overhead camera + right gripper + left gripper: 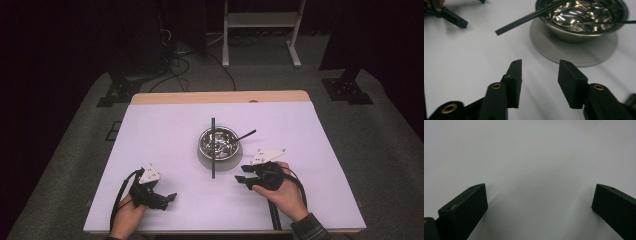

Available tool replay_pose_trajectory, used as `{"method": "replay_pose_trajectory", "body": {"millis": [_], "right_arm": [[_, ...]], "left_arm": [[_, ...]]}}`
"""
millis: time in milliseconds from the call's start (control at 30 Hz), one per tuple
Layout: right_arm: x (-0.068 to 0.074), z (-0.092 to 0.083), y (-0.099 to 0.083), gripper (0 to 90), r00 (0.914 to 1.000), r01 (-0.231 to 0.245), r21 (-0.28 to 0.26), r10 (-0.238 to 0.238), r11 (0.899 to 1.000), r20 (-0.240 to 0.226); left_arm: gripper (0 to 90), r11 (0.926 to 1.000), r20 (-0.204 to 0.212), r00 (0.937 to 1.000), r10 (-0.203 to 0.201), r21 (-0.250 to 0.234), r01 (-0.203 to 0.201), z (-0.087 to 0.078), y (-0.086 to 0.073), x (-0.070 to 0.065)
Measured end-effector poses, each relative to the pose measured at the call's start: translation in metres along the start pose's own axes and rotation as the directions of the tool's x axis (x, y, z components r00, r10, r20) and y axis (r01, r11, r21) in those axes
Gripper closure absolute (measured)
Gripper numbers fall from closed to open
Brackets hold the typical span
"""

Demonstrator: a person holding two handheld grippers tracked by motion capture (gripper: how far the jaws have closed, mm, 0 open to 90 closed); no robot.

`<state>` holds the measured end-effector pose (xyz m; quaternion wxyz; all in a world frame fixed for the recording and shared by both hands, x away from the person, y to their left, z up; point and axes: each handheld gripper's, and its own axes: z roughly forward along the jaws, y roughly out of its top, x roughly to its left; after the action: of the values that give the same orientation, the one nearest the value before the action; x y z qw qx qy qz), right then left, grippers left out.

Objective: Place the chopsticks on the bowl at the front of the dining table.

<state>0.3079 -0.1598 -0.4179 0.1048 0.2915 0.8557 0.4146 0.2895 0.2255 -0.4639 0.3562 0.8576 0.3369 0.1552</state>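
A shiny metal bowl [218, 141] [584, 20] stands on a grey round mat [204, 161] [574, 53] in the middle of the white table [160, 135]. A long black stick [212, 165] [524, 18] lies across the bowl's rim. A second thin black stick [246, 134] [621, 22] leans out of the bowl to the right. My right gripper [240, 174] [540, 72] is just right of the mat's near edge, open, with nothing between its jaws. My left gripper [169, 200] [539, 200] rests near the front left, jaws open wide over bare table.
The left gripper's black jaws [449, 16] show far off at the top left of the right gripper view. A wooden strip [220, 97] borders the table's far edge. Beyond it stand a white frame [260, 20] and cables [175, 65] on the floor.
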Motion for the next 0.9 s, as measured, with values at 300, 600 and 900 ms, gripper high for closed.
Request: {"method": "replay_pose_trajectory", "body": {"millis": [300,600,900], "right_arm": [[-0.02,-0.015,-0.017,26.1,0.9914,-0.045,0.014,0.043,0.999,0.124],[-0.042,-0.041,-0.045,21.8,0.9737,-0.121,0.009,0.117,0.993,0.195],[-0.055,-0.064,-0.074,19.1,0.9493,-0.177,0.022,0.165,0.984,0.268]], "left_arm": [[0.0,1.0,0.0,1.0,0.0,0.0,0.0,0.0,0.0,0.0],[0.0,1.0,0.0,1.0,0.0,0.0,0.0,0.0,0.0,0.0],[0.0,1.0,-0.001,1.0,0.001,0.001,-0.001,0.0,0.0,0.0]]}}
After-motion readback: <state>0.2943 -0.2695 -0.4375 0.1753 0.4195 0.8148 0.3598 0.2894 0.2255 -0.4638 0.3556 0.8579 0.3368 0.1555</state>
